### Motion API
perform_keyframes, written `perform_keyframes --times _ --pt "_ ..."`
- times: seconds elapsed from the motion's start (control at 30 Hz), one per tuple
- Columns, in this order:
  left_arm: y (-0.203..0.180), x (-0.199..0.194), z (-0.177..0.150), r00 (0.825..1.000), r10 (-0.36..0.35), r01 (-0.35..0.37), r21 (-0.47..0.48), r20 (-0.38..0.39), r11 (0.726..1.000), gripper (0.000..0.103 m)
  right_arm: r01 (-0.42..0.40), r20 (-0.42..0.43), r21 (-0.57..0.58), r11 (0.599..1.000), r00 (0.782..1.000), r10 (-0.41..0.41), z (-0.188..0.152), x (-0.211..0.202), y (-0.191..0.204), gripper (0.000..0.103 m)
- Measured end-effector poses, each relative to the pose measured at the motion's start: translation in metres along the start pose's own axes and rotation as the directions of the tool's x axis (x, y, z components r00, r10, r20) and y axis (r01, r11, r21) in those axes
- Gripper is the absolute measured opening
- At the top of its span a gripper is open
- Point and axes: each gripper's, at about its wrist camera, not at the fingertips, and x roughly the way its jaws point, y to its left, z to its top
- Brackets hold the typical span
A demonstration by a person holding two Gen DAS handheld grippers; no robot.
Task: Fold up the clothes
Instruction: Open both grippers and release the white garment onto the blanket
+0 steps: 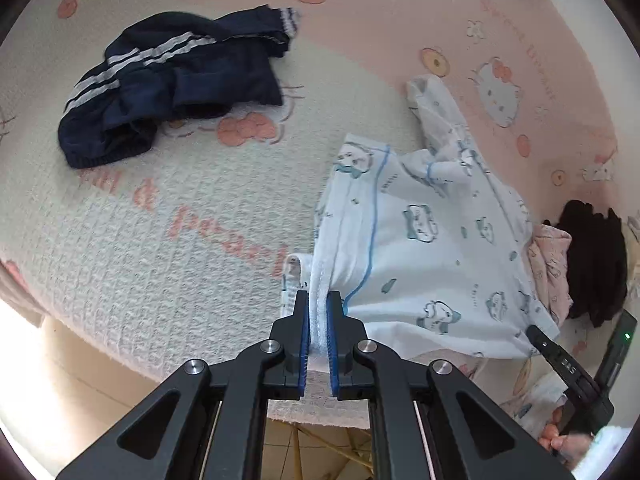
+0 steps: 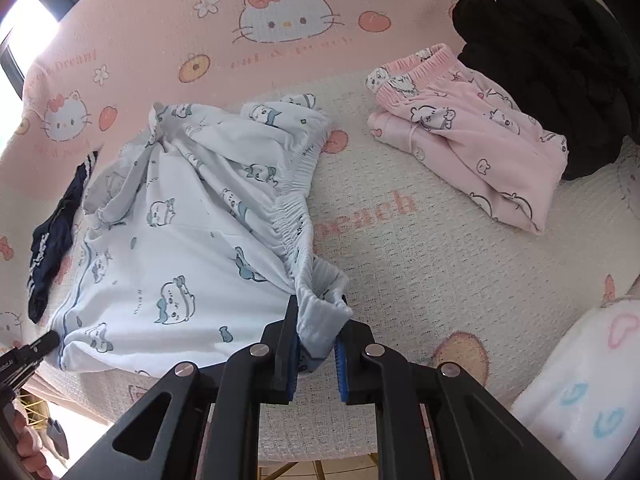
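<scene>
A white garment with blue cartoon prints (image 1: 424,248) lies crumpled on the pink and cream cat-print cover (image 1: 160,240). My left gripper (image 1: 318,300) is shut on its near ribbed white edge, and the cloth rises between the blue pads. In the right wrist view the same garment (image 2: 180,240) spreads to the left, its gathered elastic waistband running down to my right gripper (image 2: 318,304). That gripper is shut on the waistband's near corner, and a bunched fold stands up between its fingers. Both grippers point steeply down at the cover's front edge.
A navy garment with white stripes (image 1: 168,80) lies at the back left. Folded pink printed trousers (image 2: 468,136) sit to the right, with a pile of black clothes (image 2: 560,60) behind them. A white blanket with hearts (image 2: 580,380) lies at the near right. Tiled floor shows below the front edge.
</scene>
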Motion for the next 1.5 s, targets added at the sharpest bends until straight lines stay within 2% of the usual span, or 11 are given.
perform_keyframes --times 0.03,0.13,0.27,0.3,0.33,0.4,0.47,0.8,1.0,1.23,1.5 --pt "-0.002 -0.004 0.003 1.0 -0.015 0.015 0.006 0.022 1.0 0.007 0.005 0.005 -0.002 1.0 1.0 -0.005 0.0 -0.002 0.0 0.018" --pt "-0.003 -0.02 0.012 0.994 -0.075 0.075 0.002 0.078 0.997 0.008 0.012 0.033 0.017 1.0 0.999 -0.013 0.001 -0.01 -0.002 0.055" --pt "-0.014 -0.038 0.026 0.988 -0.1 0.101 -0.003 0.118 0.995 0.013 0.002 0.065 0.033 0.999 0.998 -0.004 0.008 -0.021 -0.003 0.064" --pt "-0.017 -0.042 0.032 0.988 -0.097 0.096 0.008 0.12 0.995 0.027 0.009 0.071 0.026 1.0 0.997 -0.01 0.01 -0.023 -0.002 0.068" --pt "-0.02 -0.047 0.036 0.988 -0.089 0.087 0.023 0.126 0.996 0.053 0.015 0.076 0.02 1.0 0.997 -0.017 0.013 -0.025 -0.001 0.069" --pt "-0.025 -0.044 0.042 0.981 -0.099 0.091 0.053 0.166 0.994 0.072 0.028 0.086 0.007 1.0 0.996 -0.028 0.017 -0.03 0.001 0.07" --pt "-0.03 -0.046 0.049 0.976 -0.106 0.094 0.068 0.192 0.993 0.072 0.026 0.081 -0.002 1.0 0.996 -0.026 0.02 -0.031 0.002 0.07" --pt "-0.056 -0.021 0.072 0.988 -0.079 0.061 0.137 0.131 0.989 0.072 -0.03 0.018 0.009 1.0 0.999 0.029 0.049 -0.016 0.006 0.07" --pt "-0.07 -0.002 0.085 0.993 -0.053 0.034 0.17 0.106 0.985 0.072 -0.112 -0.041 0.068 0.991 0.993 0.115 0.075 0.001 -0.003 0.07" --pt "-0.089 0.026 0.091 0.997 -0.004 -0.018 0.273 0.081 0.962 0.072 -0.149 -0.074 0.095 0.984 0.985 0.156 0.096 0.02 -0.004 0.071" --pt "-0.104 0.045 0.093 0.995 0.029 -0.063 0.361 0.099 0.93 0.072 -0.177 -0.138 0.132 0.975 0.971 0.195 0.094 0.048 -0.007 0.07"
